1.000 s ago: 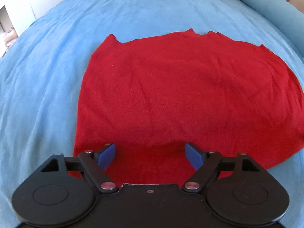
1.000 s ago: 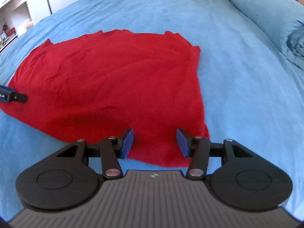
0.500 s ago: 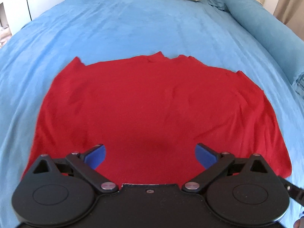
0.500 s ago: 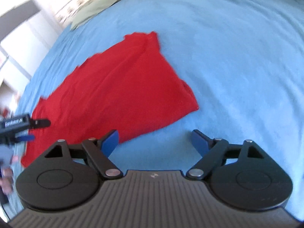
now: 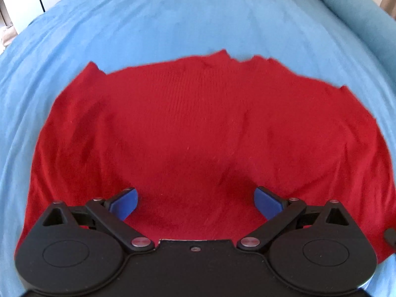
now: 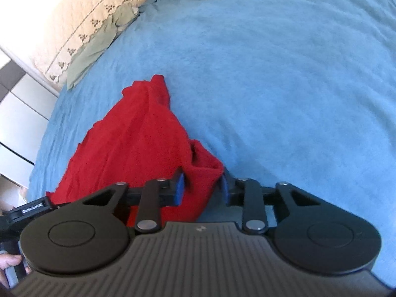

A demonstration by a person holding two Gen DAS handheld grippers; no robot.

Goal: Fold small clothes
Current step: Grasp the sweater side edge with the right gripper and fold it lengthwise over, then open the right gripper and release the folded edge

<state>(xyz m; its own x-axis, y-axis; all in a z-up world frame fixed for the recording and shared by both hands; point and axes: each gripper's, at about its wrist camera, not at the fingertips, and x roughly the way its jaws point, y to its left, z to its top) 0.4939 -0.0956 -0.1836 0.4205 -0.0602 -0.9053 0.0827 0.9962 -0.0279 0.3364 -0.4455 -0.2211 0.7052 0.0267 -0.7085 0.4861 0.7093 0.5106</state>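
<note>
red garment (image 5: 198, 133) spread mostly flat on a blue bed (image 5: 173, 19), ragged far edge toward the pillows, near edge running under the camera in the left wrist view

left tool (image 5: 195, 201) hanging above the near middle of the garment, blue pads (image 5: 123, 204) spread wide apart, only flat cloth showing beneath and between them, nothing gripped

right tool (image 6: 201, 188) at the garment's near right corner (image 6: 203, 173), jaws closing, a bunched fold of red cloth standing up between the blue pads (image 6: 178, 189); pads right against the fold on both sides, but impossible to tell whether pressing yet

seen from the right wrist, garment (image 6: 128, 148) stretching away to the upper left as a narrow wedge, side edge slightly rumpled and raised near the corner

beyond it, a green pillow (image 6: 99, 47) and a cream quilted one (image 6: 94, 7) at the head of the bed; white cabinet (image 6: 17, 113) at far left

bottom left of the same view, part of the other tool's black body (image 6: 27, 209) and a person's fingers (image 6: 10, 262)
</note>
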